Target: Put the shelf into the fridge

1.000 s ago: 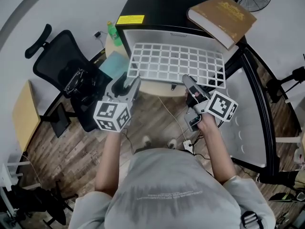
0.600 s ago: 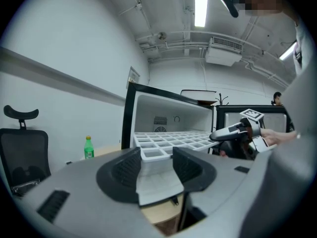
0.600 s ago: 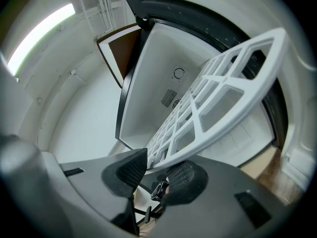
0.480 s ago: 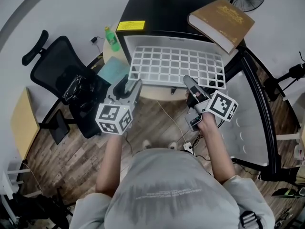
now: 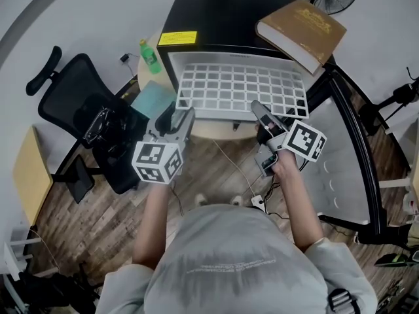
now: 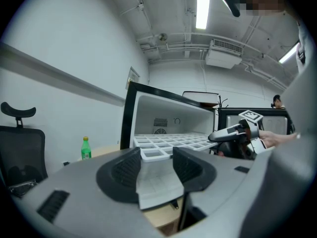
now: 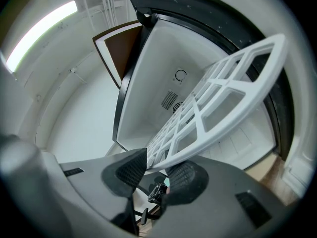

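Left gripper (image 6: 156, 158) is clamped on the white shelf (image 5: 242, 87), edge pinched between its jaws. Right gripper (image 7: 159, 163) grips likewise, with the open fridge (image 5: 216, 12) just ahead.

You'll find nothing legible here: the print on the yellow rectangular sticker (image 5: 177, 38) on the black fridge (image 5: 222, 12), the gold lettering on the brown hardcover book (image 5: 302, 25) and the pale lines across your grey shirt (image 5: 229, 241) are all too small to read.

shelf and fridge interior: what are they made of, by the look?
The shelf: likely moulded white plastic, satin; broad flat grid bars, not wire. The fridge interior: probably a white plastic liner, smooth, faint sheen, moulded vent grille.
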Available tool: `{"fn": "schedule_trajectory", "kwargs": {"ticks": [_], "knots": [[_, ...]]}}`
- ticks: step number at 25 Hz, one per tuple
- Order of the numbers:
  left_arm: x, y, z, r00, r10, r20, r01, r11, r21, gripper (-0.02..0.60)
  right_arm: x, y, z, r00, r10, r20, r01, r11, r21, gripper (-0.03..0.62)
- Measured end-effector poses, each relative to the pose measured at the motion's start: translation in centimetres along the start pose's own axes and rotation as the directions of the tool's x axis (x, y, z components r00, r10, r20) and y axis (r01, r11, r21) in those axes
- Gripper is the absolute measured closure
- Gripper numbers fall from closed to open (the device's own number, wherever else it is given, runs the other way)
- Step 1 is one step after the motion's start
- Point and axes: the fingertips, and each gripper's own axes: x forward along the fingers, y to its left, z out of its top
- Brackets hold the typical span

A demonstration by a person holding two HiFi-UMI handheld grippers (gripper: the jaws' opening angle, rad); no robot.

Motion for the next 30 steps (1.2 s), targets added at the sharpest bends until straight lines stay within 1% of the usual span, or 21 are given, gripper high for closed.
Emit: {"fn": "schedule_trajectory", "kwargs": {"ticks": [1, 5, 8, 12, 17, 19, 22, 24, 26, 28, 30], "knots": [[0.1, 0.0, 0.0, 1.0, -0.001, 0.0, 0.001, 1.0, -0.001, 0.382, 0.0, -0.2, 0.0, 1.0, -0.015, -0.002, 0.015, 1.0, -0.002, 0.476], [0.4, 0.2, 0.1, 1.0, -0.002, -0.005, 0.002, 1.0, -0.005, 0.382, 0.2, -0.3, 0.2, 1.0, -0.021, 0.001, 0.021, 1.0, 0.0, 0.474], [0.7, 0.2, 0.1, 1.0, -0.003, -0.013, 0.003, 1.0, -0.008, 0.382, 0.7, 0.2, 0.5, 1.0, 0.016, 0.006, -0.016, 1.0, -0.006, 0.474], [0.7, 0.2, 0.1, 1.0, -0.007, -0.02, 0.007, 1.0, -0.009, 0.382, 0.7, 0.2, 0.5, 1.0, 0.022, 0.012, -0.022, 1.0, -0.011, 0.474], [0.1, 0.2, 0.4, 1.0, 0.004, -0.017, -0.003, 1.0, 0.014, 0.383, 0.2, 0.5, 0.3, 0.999, 0.037, 0.037, -0.035, 0.999, -0.042, 0.467], [-0.4, 0.0, 0.6, 1.0, 0.0, -0.015, 0.001, 0.999, 0.048, 0.396, -0.2, 0.7, 0.0, 0.998, 0.04, 0.047, -0.038, 0.998, -0.055, 0.464], [-0.7, -0.7, 0.6, 0.999, -0.031, -0.038, 0.035, 0.993, 0.109, 0.408, -1.1, 0.4, -0.2, 0.998, 0.019, 0.055, -0.016, 0.998, -0.058, 0.464], [-0.8, -1.4, 0.8, 0.998, -0.037, -0.046, 0.044, 0.984, 0.17, 0.433, -1.5, 0.3, -0.4, 0.998, 0.0, 0.055, 0.003, 0.998, -0.058, 0.464], [-0.7, -2.5, 1.1, 0.997, -0.056, -0.054, 0.068, 0.967, 0.248, 0.457, -1.7, 0.2, -0.5, 0.998, -0.016, 0.058, 0.019, 0.998, -0.061, 0.466], [-0.2, -3.6, 1.0, 0.993, -0.09, -0.082, 0.111, 0.945, 0.306, 0.469, -1.8, 0.1, -0.5, 0.998, -0.021, 0.064, 0.025, 0.998, -0.054, 0.47], [0.4, -3.9, 0.7, 0.99, -0.086, -0.115, 0.122, 0.926, 0.358, 0.469, -1.7, 0.1, -0.5, 0.997, -0.022, 0.07, 0.025, 0.999, -0.047, 0.471]]}}
